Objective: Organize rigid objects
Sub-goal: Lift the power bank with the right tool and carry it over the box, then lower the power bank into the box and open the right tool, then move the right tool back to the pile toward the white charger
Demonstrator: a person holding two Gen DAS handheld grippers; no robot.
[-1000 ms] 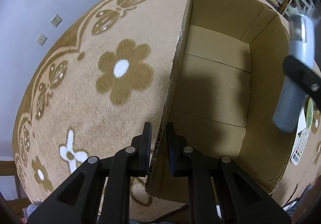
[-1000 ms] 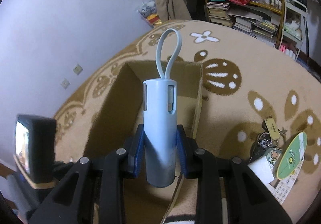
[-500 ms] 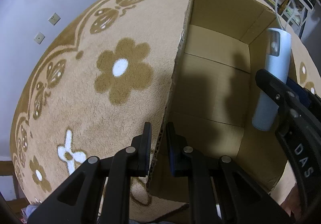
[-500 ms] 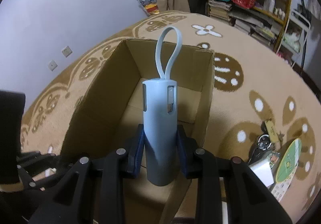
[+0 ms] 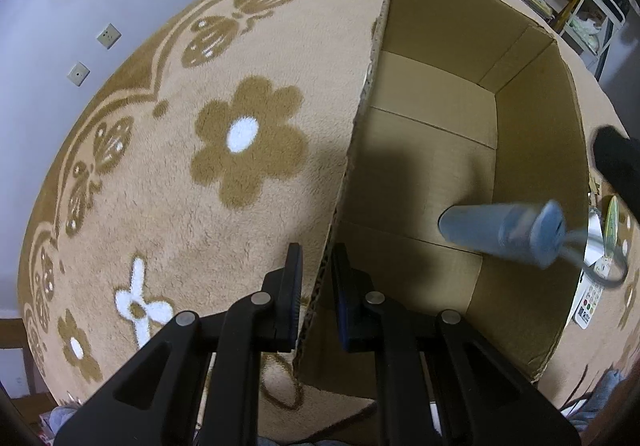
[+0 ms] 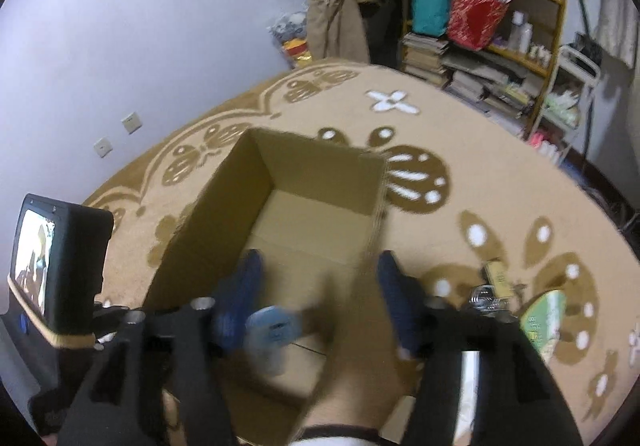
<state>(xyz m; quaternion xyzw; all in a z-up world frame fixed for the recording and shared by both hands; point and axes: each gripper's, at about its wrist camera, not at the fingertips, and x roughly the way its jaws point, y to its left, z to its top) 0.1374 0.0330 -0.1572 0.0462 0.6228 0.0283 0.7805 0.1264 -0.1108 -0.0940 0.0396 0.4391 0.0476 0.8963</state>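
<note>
An open cardboard box (image 5: 536, 134) stands on the carpet; it also shows in the right wrist view (image 6: 304, 170). My left gripper (image 5: 317, 282) is shut on the box's left wall. A light blue cylinder with a cord loop (image 5: 500, 232) is blurred inside the box, tilted, free of any gripper. In the right wrist view the cylinder (image 6: 274, 330) shows as a blur below my right gripper (image 6: 320, 286), which is open and empty above the box.
A tan carpet with brown flowers (image 5: 248, 142) lies under everything. Keys (image 6: 486, 292), a round green card (image 6: 546, 318) and a small remote (image 5: 590, 298) lie right of the box. Shelves with books and bags (image 6: 480, 46) stand at the back.
My right gripper has opened and let go of the blue cylinder, which has dropped into the box. The left gripper has stayed shut on the box wall.
</note>
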